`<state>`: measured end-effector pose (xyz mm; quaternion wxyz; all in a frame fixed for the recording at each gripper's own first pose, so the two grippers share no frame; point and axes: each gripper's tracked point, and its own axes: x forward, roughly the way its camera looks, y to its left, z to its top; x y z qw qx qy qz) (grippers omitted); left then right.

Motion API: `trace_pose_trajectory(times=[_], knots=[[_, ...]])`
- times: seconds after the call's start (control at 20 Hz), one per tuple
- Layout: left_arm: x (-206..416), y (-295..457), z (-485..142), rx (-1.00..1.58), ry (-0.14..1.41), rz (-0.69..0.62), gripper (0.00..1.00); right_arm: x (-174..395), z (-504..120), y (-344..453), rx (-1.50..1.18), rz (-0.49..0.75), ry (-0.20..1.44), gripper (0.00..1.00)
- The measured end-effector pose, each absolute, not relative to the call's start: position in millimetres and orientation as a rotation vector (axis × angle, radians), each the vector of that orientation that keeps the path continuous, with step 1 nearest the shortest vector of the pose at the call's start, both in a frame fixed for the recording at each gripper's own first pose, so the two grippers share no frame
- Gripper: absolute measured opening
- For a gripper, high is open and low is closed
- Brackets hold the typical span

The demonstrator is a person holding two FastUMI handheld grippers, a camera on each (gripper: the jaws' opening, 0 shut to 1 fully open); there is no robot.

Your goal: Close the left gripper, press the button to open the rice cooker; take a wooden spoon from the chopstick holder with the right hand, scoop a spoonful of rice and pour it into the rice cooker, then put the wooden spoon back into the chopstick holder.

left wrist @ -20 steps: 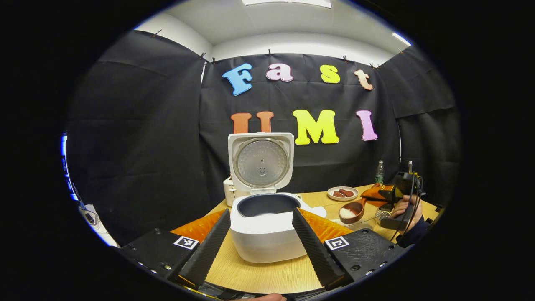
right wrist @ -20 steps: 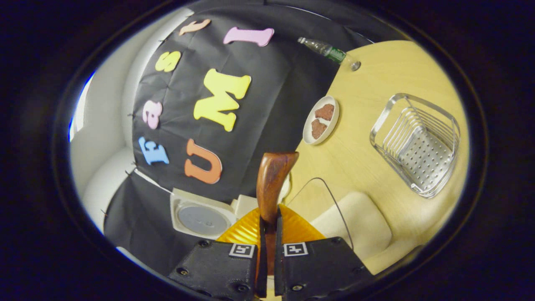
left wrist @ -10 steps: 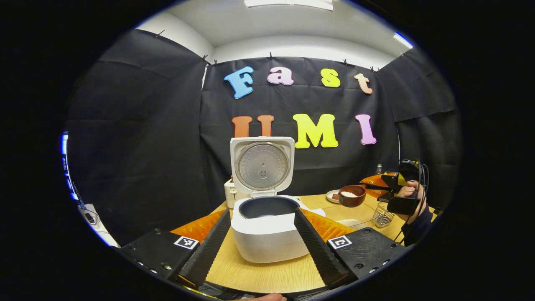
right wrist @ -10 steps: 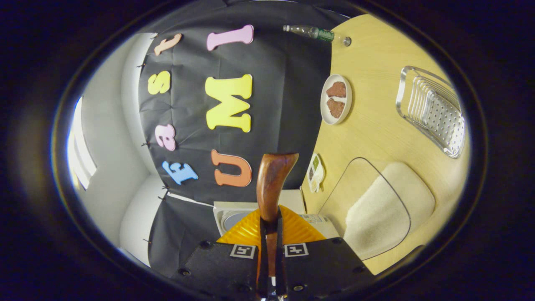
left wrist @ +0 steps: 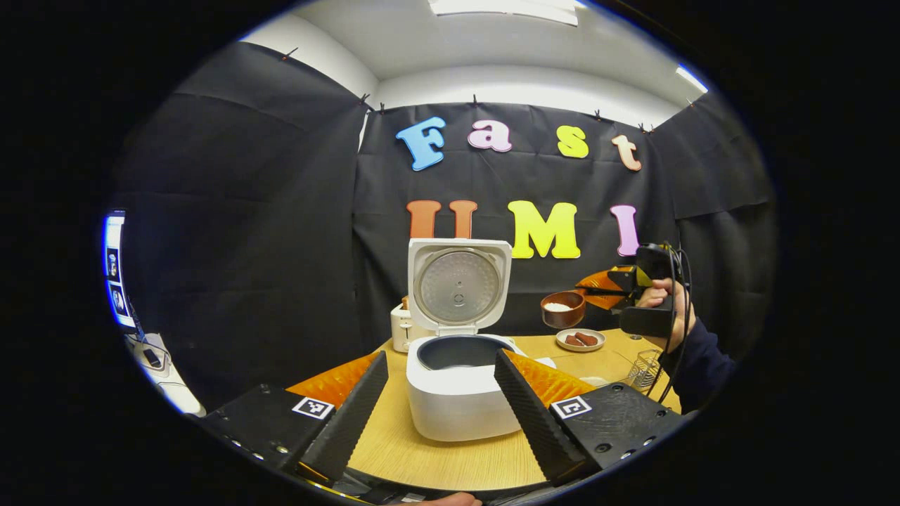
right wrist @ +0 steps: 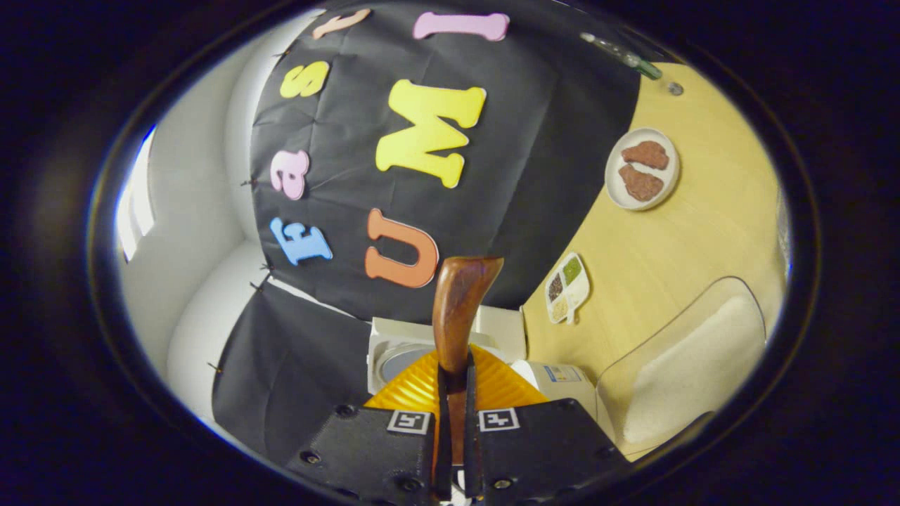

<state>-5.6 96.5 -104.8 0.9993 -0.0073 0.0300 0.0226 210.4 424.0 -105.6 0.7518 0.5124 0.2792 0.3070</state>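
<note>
Right tongs, pinching the spoon, have risen from the counter; the rice-loaded bowl now hangs right of the open cooker, nearer. Left tongs spread. Pour pending.

Both views toward rice cooker

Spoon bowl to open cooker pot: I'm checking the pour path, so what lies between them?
In the left gripper view, only air between the wooden spoon and the rice cooker.
</note>
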Motion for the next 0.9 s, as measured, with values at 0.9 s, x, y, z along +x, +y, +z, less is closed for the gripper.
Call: trace_pose_trajectory(times=[0.9], knots=[[-18,129,-110,-0.024,0.103,0.14,0.96,206,-99,584,0.164,0.8,0.301,0.12]])
